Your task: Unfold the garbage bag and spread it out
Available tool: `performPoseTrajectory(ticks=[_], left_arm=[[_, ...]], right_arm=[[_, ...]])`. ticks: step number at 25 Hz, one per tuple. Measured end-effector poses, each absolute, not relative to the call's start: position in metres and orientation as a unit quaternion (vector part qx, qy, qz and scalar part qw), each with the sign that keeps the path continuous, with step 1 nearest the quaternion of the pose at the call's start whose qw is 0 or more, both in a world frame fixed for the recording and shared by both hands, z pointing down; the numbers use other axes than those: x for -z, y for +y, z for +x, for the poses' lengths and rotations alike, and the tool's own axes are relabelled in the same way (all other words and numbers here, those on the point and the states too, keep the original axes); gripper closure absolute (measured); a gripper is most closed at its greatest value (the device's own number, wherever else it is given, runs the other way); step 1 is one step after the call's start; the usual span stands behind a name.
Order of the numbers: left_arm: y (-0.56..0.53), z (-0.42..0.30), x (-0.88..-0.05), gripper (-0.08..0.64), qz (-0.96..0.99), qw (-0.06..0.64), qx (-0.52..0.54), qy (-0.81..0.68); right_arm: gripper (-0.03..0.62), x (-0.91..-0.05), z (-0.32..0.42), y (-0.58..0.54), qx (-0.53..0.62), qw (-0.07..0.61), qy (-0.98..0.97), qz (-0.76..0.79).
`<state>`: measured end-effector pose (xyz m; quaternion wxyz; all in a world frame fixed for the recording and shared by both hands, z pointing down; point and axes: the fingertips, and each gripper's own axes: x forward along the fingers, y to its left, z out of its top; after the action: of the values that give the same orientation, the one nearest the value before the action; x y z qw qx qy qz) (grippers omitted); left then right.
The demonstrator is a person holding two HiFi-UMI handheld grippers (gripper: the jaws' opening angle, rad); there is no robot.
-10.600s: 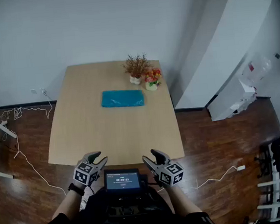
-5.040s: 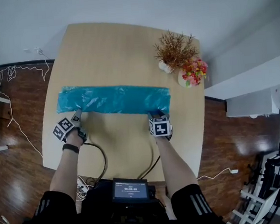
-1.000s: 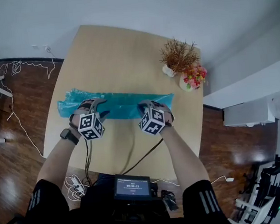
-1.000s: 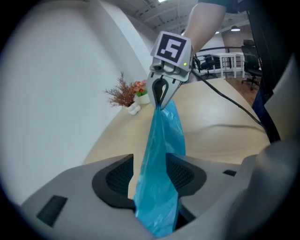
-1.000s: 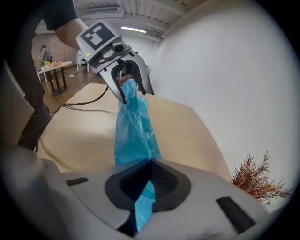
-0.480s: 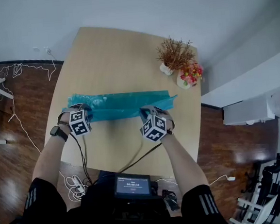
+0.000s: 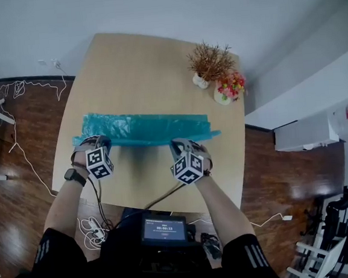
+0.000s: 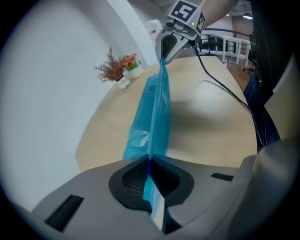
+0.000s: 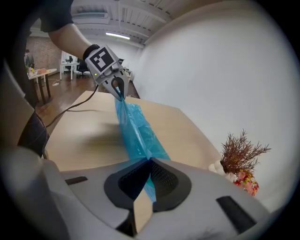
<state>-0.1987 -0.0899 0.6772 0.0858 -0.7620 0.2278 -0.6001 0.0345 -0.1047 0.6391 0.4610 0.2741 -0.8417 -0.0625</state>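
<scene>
Nearest the camera, a small screen (image 7: pixel 164 230) sits at the person's chest, and both forearms reach out over the near edge of the light wooden table (image 7: pixel 137 60). The left gripper (image 7: pixel 89 141) is pressed closed on the near long edge of the blue garbage bag (image 7: pixel 143 127) close to its left end. Its own view shows the jaws, which have just closed, meeting with the thin film pinched between the pads (image 8: pixel 161 173). The right gripper (image 7: pixel 183 142) is clamped on the same near edge toward the bag's right end. Its jaws have just eased open a trace, yet blue film is gripped between its pads (image 9: pixel 161 176).

Between the two grippers the held edge is pulled taut and raised off the tabletop, running as a straight ridge from one claw to the other (image 8: pixel 163 57) (image 9: pixel 119 95). The rest of the bag (image 8: pixel 140 136) (image 9: pixel 136 129) hangs down from that edge and lies crumpled in a long strip across the middle of the table, on the far side of both grippers.

Farther back, near the table's far right corner and apart from the bag, stand a dried brown plant (image 7: pixel 208 58) in a white pot and a small pot of red and yellow flowers (image 7: pixel 230 87).
</scene>
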Motion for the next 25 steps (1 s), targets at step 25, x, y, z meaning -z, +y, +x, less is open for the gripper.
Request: performPoseTrajectory(ticks=[25], left_arm=[[0.067,-0.194,-0.784,0.405,-0.744,-0.139,0.643,0.118]], right_arm=[[0.397,-0.731,0.079,0.058,-0.17,0.508,-0.812,0.231]])
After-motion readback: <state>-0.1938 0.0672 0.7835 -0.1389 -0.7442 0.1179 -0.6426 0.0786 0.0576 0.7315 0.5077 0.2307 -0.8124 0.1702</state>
